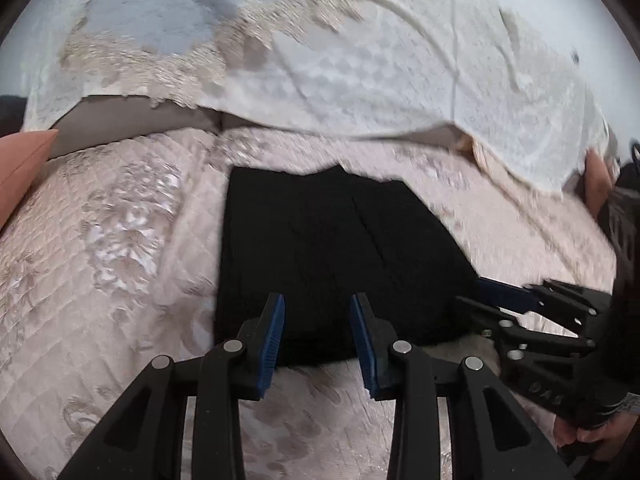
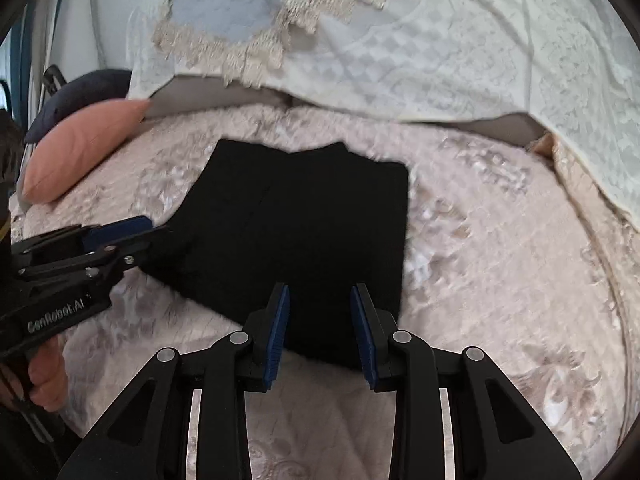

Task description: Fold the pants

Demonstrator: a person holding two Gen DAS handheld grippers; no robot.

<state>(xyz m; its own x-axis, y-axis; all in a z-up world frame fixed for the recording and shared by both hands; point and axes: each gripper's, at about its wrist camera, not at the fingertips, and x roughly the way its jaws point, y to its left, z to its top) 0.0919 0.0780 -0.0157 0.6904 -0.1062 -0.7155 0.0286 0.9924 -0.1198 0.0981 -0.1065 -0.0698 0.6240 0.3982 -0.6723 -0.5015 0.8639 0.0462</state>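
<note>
The black pants (image 1: pixel 332 256) lie folded into a compact rectangle on a pink quilted cover (image 1: pixel 100 260). In the left wrist view my left gripper (image 1: pixel 318 304) hovers over the near edge of the pants, its blue pads apart and nothing pinched between them. My right gripper (image 1: pixel 492 292) reaches in from the right at the bundle's near right corner. In the right wrist view the pants (image 2: pixel 304 216) fill the middle. There my right gripper (image 2: pixel 319 292) stands open over their near right part, and my left gripper (image 2: pixel 132 232) sits at their left edge.
A white lace throw (image 1: pixel 400 80) drapes over the backrest behind the pants. A pink cushion (image 2: pixel 80 152) and a dark cushion (image 2: pixel 84 88) lie at the far left. A person's hand (image 2: pixel 44 376) holds the left gripper's handle.
</note>
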